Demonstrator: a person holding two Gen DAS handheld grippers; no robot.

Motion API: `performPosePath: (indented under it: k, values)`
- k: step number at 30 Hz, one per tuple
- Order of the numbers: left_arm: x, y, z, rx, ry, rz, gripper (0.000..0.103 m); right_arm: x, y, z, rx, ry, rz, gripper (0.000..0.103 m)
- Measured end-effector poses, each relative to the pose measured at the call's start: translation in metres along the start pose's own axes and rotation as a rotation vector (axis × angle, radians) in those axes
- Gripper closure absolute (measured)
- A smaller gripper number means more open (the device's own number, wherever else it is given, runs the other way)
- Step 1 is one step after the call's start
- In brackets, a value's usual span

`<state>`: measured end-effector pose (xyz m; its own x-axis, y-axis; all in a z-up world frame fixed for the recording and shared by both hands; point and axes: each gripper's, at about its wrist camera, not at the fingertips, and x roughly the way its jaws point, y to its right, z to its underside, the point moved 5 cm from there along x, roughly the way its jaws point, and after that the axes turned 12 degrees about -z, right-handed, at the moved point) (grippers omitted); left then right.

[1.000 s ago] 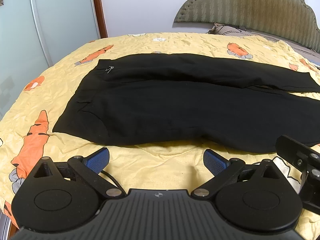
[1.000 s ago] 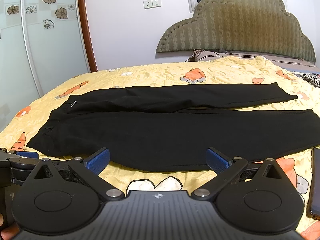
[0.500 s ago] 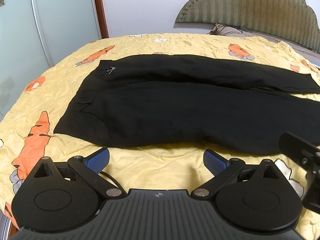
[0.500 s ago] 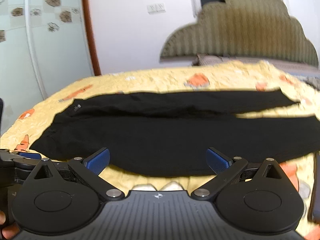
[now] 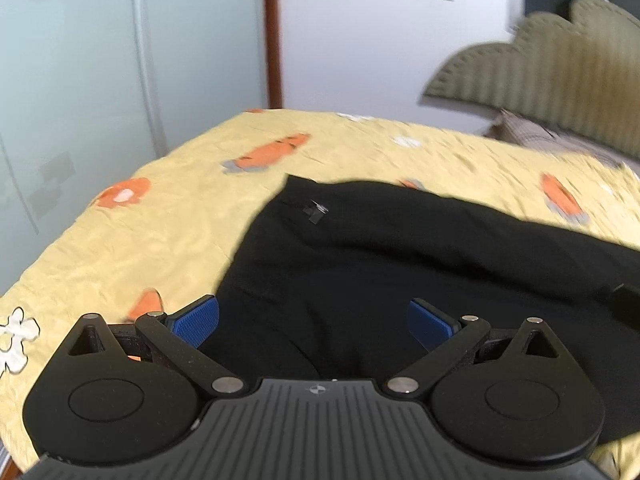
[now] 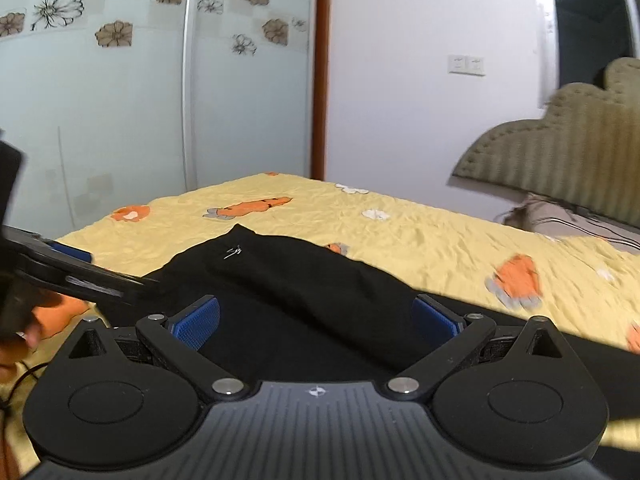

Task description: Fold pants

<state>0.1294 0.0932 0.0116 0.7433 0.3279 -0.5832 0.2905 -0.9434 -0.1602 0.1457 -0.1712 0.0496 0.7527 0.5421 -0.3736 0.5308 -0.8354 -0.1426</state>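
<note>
— While both my grippers hang over the bed, where do the pants lie?

— The black pants (image 5: 400,264) lie flat on the yellow bedspread (image 5: 160,216), the one with orange carrot prints. Their waist end points toward the glass wardrobe doors (image 6: 120,120), and the legs run off to the right, toward the padded headboard (image 6: 560,152). A small metal zipper pull (image 5: 316,210) shows near the waist's far corner.

— And your left gripper?

— My left gripper (image 5: 314,322) stands wide open, its blue pads (image 5: 194,326) far apart. Its left pad sits just at the waist's near edge, over the seam between black cloth and yellow spread; its right pad is over the black cloth. Whether either pad touches the fabric, I cannot tell. Nothing is held between them.

— The right one?

— My right gripper (image 6: 316,322) is spread wide as well, holding nothing. Both of its pads show against the black cloth, just to the right of the waist. From its camera I see my left gripper's body at the left edge, blurred, with a hand (image 6: 16,340) wrapped round it, near the waist corner.

— Anything else on the bed?

— A grey striped pillow (image 6: 568,224) lies under the headboard, well apart from the pants. A white wall socket (image 6: 466,65) sits on the wall above the bed. Much of the left view is smeared by motion blur.
</note>
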Motion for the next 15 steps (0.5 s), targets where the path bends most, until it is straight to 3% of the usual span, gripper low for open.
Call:
performPosePath:
  k: [8, 12, 15]
  values:
    - [0.058, -0.017, -0.054, -0.057, -0.043, -0.009, 0.003, 0.117, 0.067, -0.037, -0.044, -0.139, -0.172, 0.001]
    - [0.083, -0.012, -0.074, -0.062, -0.081, 0.006, 0.003, 0.184, 0.095, -0.040, -0.002, -0.269, -0.277, 0.001]
    - [0.101, -0.003, -0.086, -0.040, -0.106, -0.012, 0.003, 0.224, 0.108, -0.044, -0.040, -0.297, -0.309, 0.002]
